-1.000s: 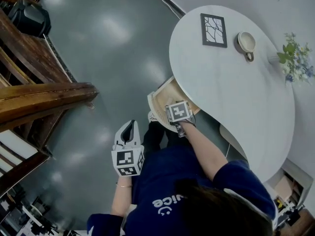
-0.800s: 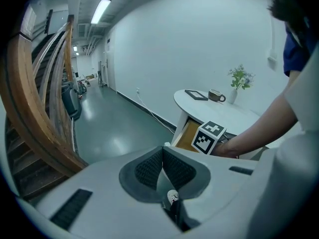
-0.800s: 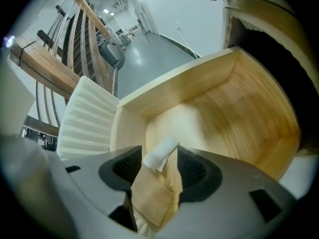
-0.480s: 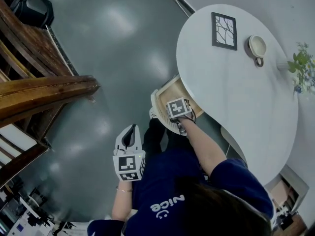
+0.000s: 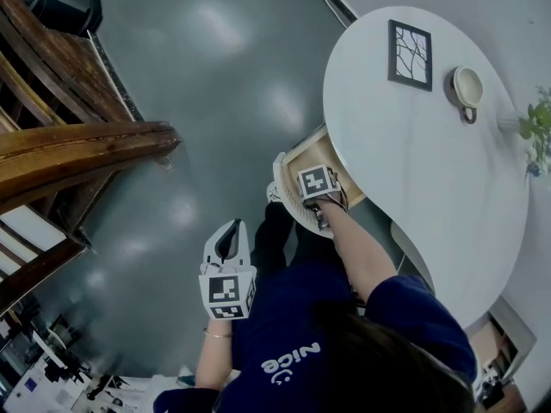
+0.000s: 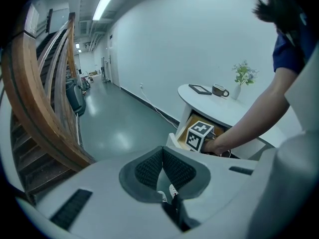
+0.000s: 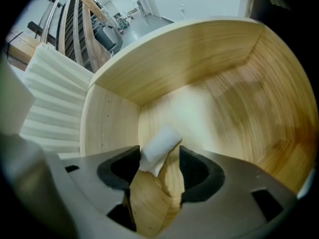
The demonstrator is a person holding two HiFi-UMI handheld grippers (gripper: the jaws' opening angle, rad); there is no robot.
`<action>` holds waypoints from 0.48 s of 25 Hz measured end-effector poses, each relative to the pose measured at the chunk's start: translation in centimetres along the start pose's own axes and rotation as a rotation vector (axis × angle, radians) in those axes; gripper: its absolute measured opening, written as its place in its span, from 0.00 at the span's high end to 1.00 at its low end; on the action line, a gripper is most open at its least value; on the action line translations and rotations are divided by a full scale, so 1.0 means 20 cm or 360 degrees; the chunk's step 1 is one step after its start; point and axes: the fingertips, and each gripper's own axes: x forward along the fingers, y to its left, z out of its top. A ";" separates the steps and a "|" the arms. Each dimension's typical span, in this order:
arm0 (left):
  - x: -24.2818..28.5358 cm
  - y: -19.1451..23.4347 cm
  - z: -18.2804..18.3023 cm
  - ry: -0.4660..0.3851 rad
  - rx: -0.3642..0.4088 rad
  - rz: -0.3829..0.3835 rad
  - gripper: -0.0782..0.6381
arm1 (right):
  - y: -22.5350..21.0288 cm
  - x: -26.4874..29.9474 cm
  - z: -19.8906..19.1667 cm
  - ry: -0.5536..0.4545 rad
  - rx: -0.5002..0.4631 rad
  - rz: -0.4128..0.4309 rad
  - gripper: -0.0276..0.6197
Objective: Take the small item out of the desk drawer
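Observation:
The wooden drawer (image 5: 301, 151) stands pulled out from under the white desk (image 5: 413, 153). My right gripper (image 5: 316, 183) reaches down into it, and its marker cube hides the jaws in the head view. In the right gripper view a small white block (image 7: 160, 144) lies on the drawer floor (image 7: 219, 108) between the fingers of the right gripper (image 7: 159, 156). The jaws stand wide; the block rests near the left pad, with a gap to the right one. My left gripper (image 5: 227, 233) hangs over the grey floor to the drawer's left. In its own view the left gripper (image 6: 162, 152) is shut on nothing.
On the desk sit a framed picture (image 5: 409, 54), a cup (image 5: 466, 89) and a small plant (image 5: 538, 127). A wooden staircase (image 5: 77, 153) runs along the left, over grey floor (image 5: 215, 76). The person's legs are below the drawer front.
The head view has drifted, so the desk now sits further right. The right gripper stays in the drawer and looks slightly deeper. The left gripper has hardly moved.

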 end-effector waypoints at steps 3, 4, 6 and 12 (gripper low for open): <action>0.00 0.00 -0.01 0.0014 0.0005 0.0007 0.88 | 0.01 0.01 0.01 0.0014 0.0000 0.0013 0.56; -0.01 0.00 -0.02 0.0016 0.0007 0.0007 0.88 | 0.02 0.02 0.01 0.0018 0.0005 0.0016 0.56; -0.01 0.00 -0.02 0.0019 0.0011 0.0005 0.88 | 0.01 0.04 0.01 0.0029 0.0016 0.0015 0.56; -0.02 0.01 -0.04 0.0034 0.0024 0.0015 0.88 | 0.00 0.06 -0.03 0.0095 0.0087 0.0007 0.64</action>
